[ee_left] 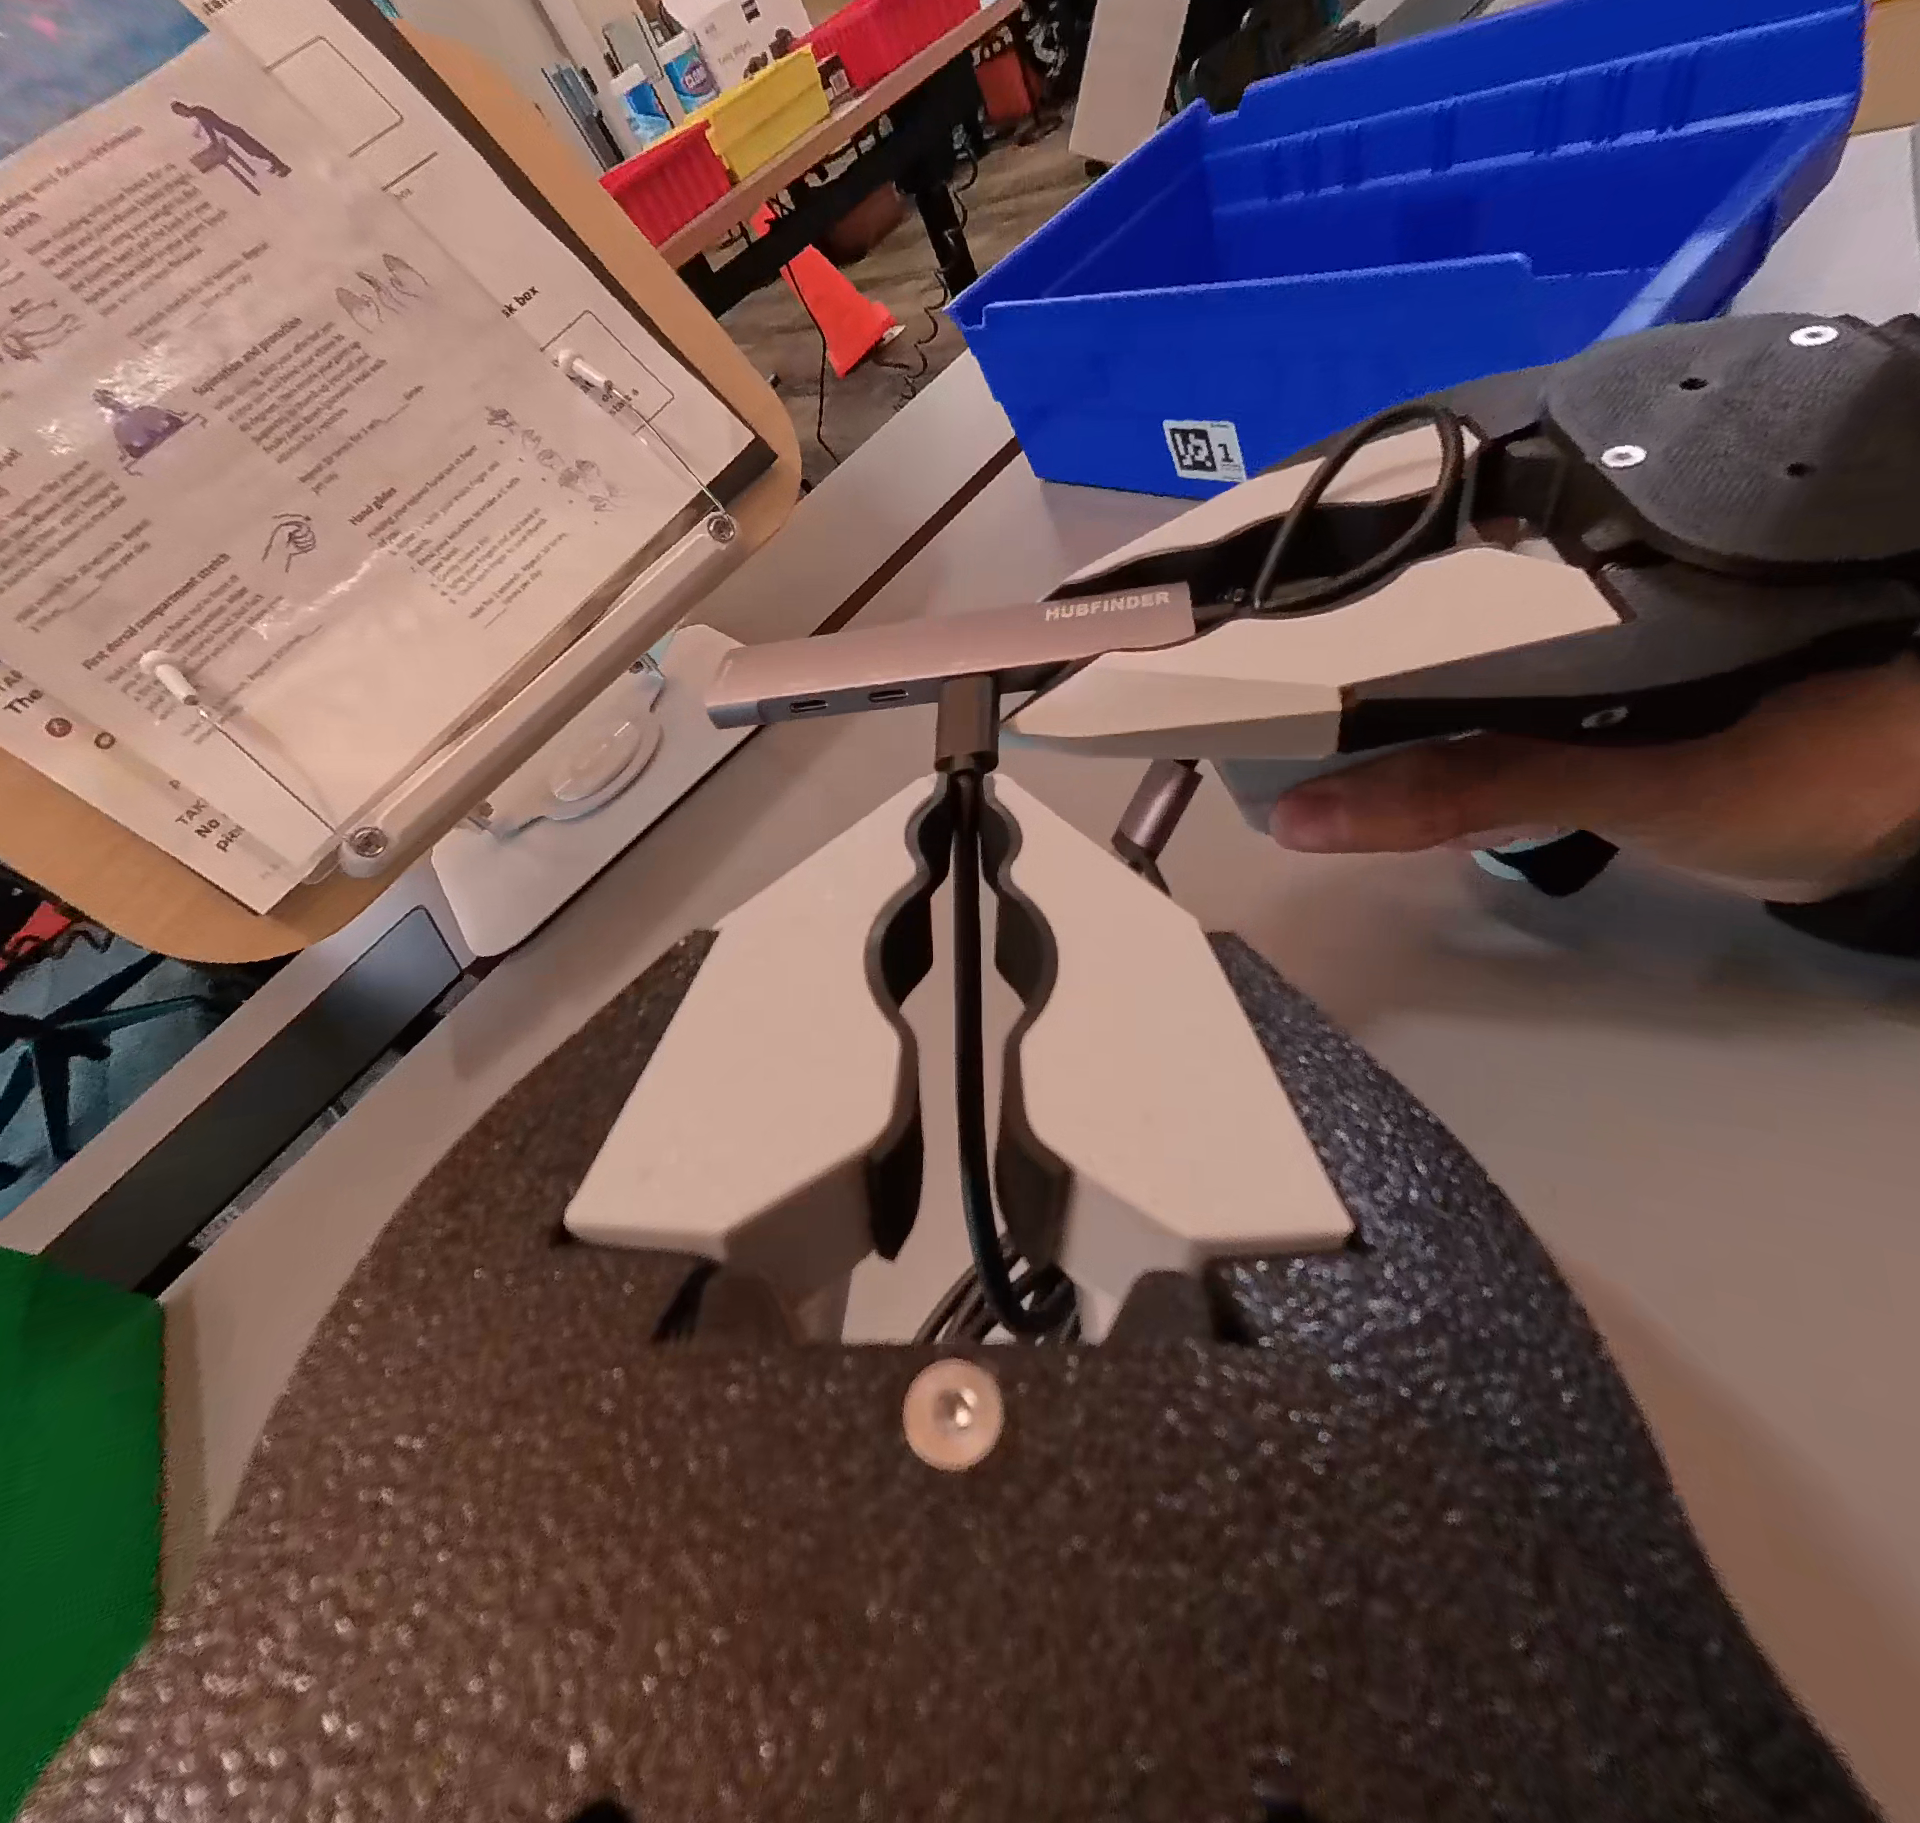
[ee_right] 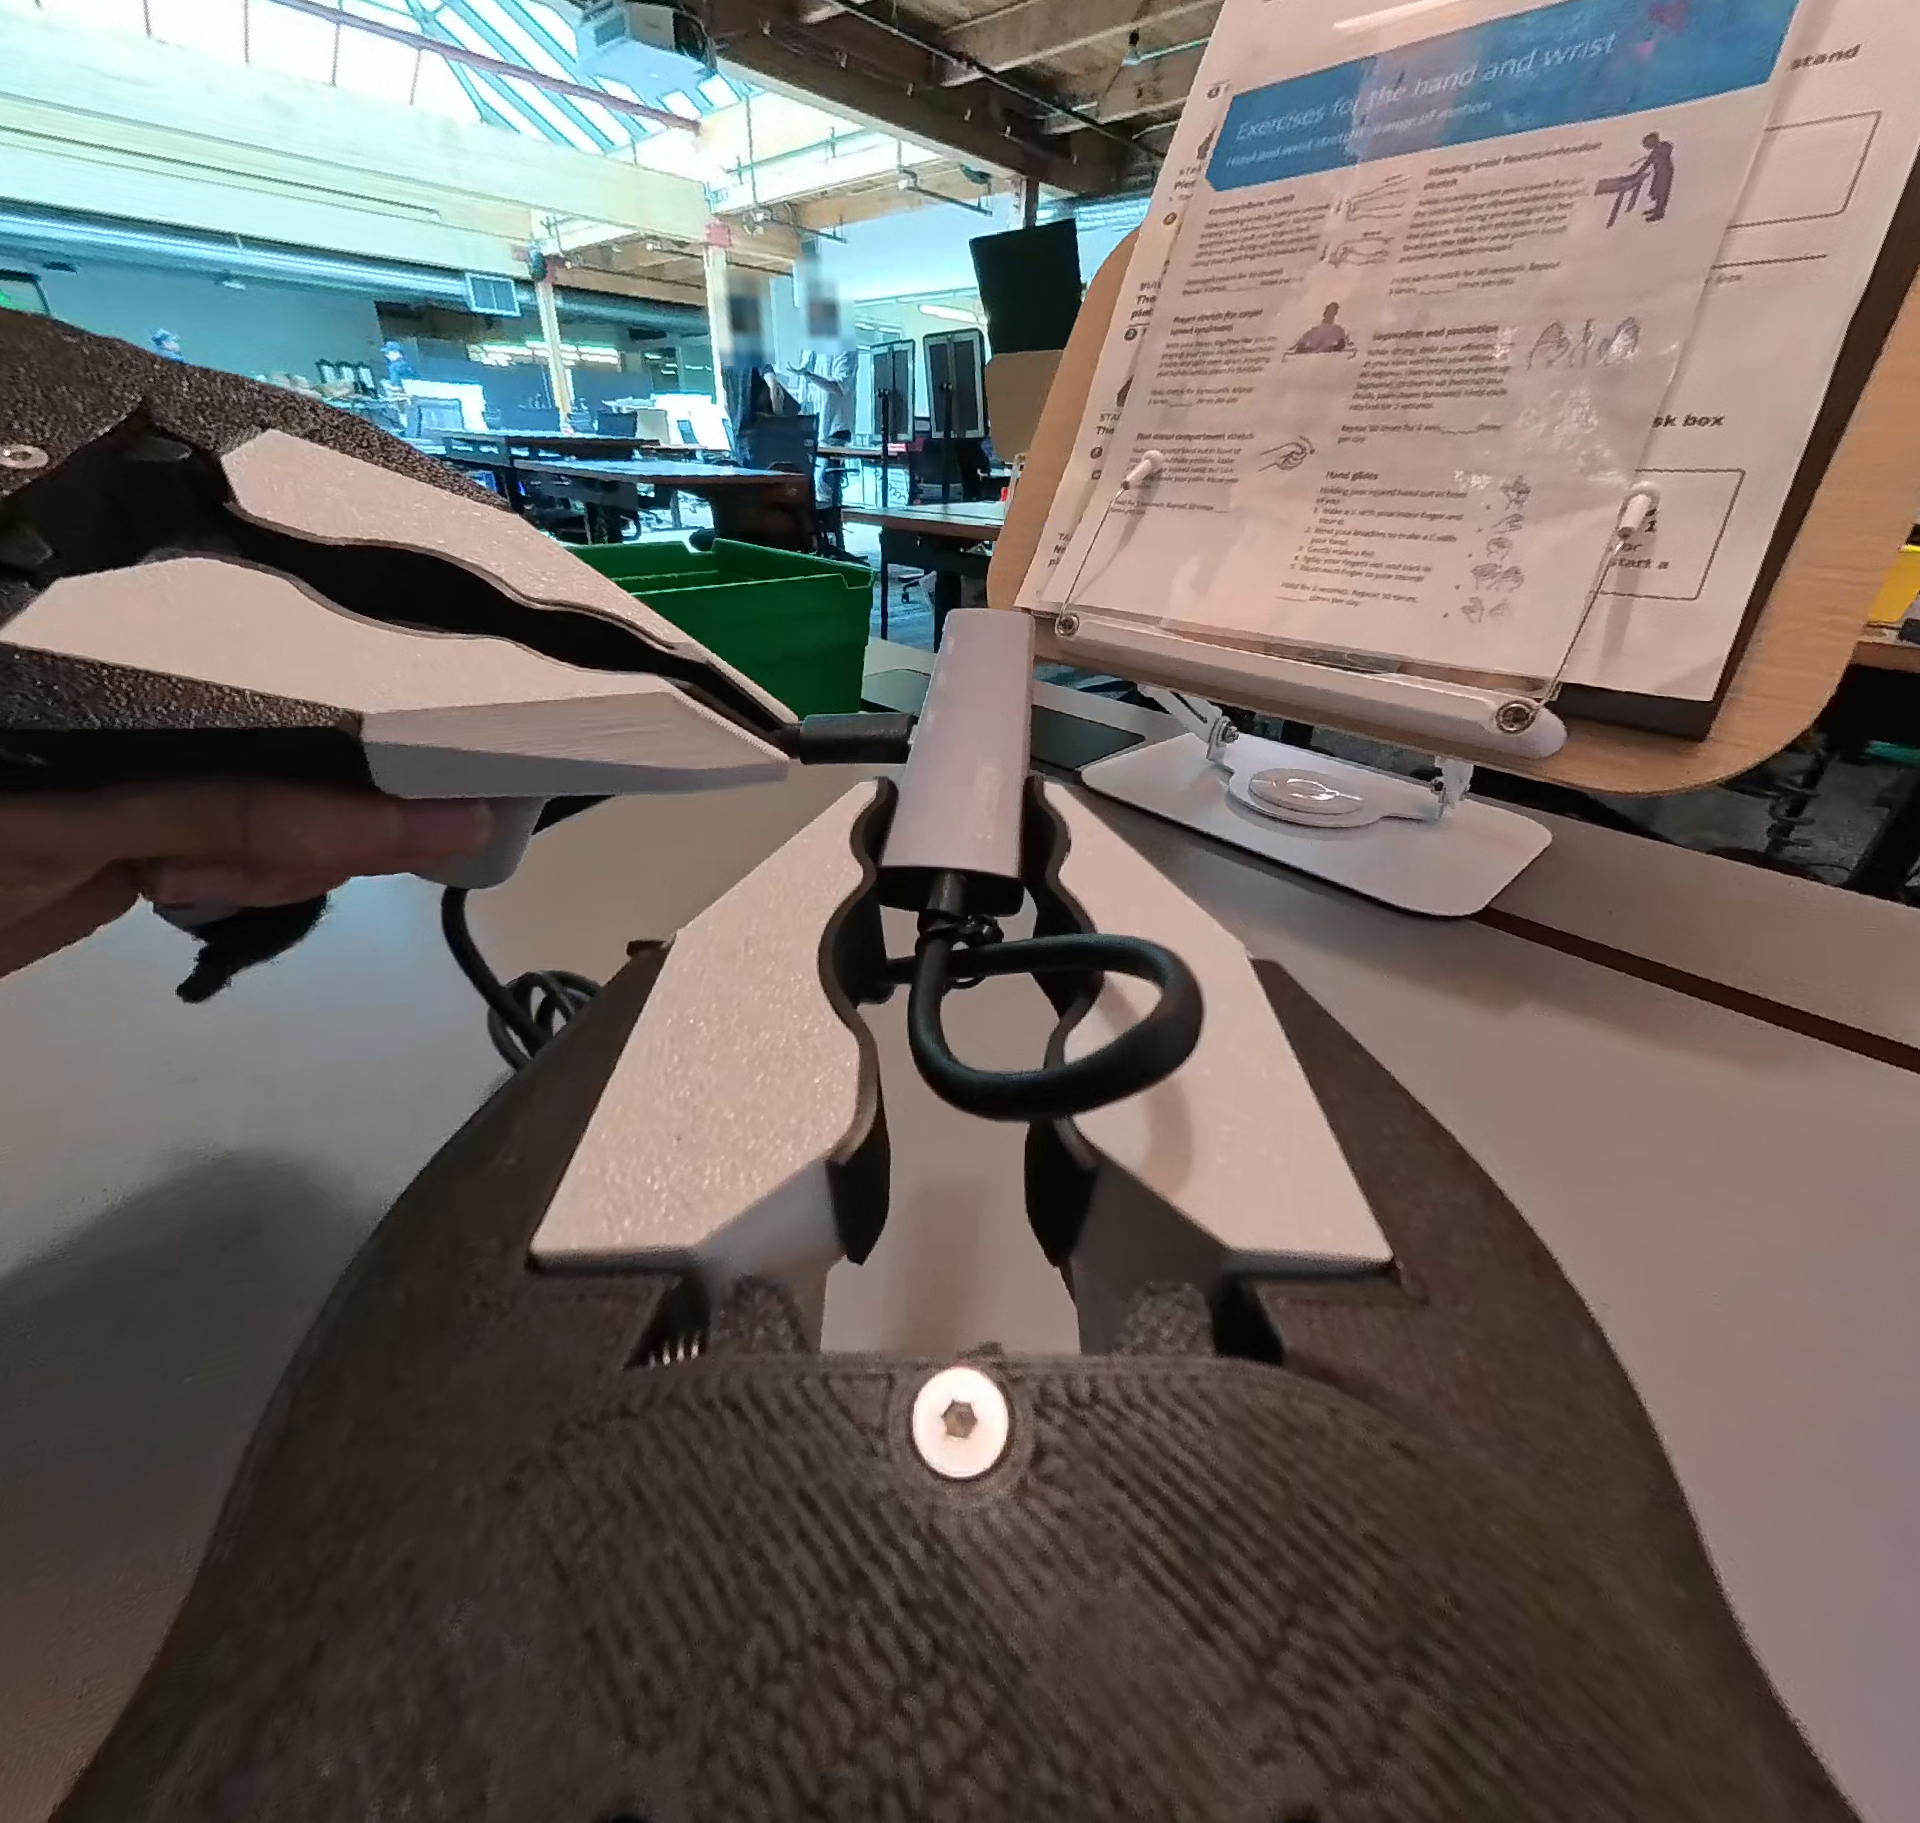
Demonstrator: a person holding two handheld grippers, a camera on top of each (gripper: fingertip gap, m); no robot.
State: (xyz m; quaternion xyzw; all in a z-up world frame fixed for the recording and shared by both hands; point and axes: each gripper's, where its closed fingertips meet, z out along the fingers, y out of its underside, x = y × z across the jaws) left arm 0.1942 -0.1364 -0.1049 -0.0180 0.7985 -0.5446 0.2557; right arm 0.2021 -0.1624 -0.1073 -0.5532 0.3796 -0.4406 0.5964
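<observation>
Midair above a pale table (ee_left: pixel 1558 1098), a slim grey metal hub (ee_left: pixel 951 653) is pinched near its cabled end by the right gripper (ee_right: pixel 956 797), its black cable (ee_right: pixel 1049 1025) looping back between the fingers. Its long axis runs straight ahead from that gripper, the free end aimed at a document stand (ee_right: pixel 1434 547) holding printed sheets. Seen from the left gripper (ee_left: pixel 966 786), the hub lies crosswise just beyond the fingertips, two small ports facing the camera. That gripper is clamped on a dark plug (ee_left: pixel 968 724) seated in the hub's side, its cord (ee_left: pixel 968 1046) trailing back between the fingers. A blue bin (ee_left: pixel 1455 246) sits beyond the right gripper, a green bin (ee_right: pixel 748 599) beyond the left.
</observation>
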